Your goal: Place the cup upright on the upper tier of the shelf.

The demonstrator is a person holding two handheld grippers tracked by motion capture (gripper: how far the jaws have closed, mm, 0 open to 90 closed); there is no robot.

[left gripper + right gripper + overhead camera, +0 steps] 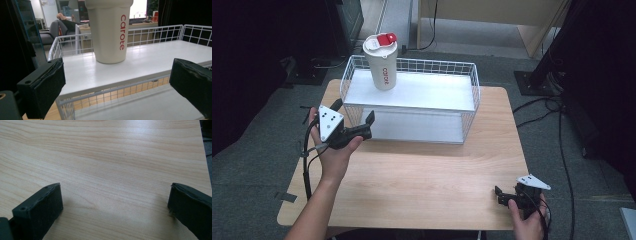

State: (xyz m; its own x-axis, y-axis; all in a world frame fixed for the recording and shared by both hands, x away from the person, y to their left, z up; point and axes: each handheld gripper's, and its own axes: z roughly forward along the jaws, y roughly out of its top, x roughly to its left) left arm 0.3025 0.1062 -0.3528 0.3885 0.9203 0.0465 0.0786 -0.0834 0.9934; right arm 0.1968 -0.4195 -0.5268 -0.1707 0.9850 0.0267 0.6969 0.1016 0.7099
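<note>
Black fingers (40, 92) spread wide in the left gripper view, nothing between them, aimed at the cup (110, 30) beyond. Cup upright on the top shelf of the wire rack (472, 85), toward its left rear corner, red flip lid (384, 40) on top. Left gripper (354, 112) held just off the rack's front left corner, released, well short of the cup. Right gripper (502, 196) low at the near right of the tabletop (422, 175), fingers likewise parted and empty, far from the work. Likely step: reaching in for the cup. Risks from here: catching a finger on the front rail of the rack and dragging the whole rack; nudging the tall cup off balance by closing off-centre or too high, since tall and narrow at the base; tipping it against the rear rail. High view gives the lid, the cup's place on the shelf and both hands; left gripper view cuts the lid off but gives the "carote" lettering, the bare shelf ahead and the lower shelf. Right gripper view gives wood grain under the open fingers (37, 215).
</note>
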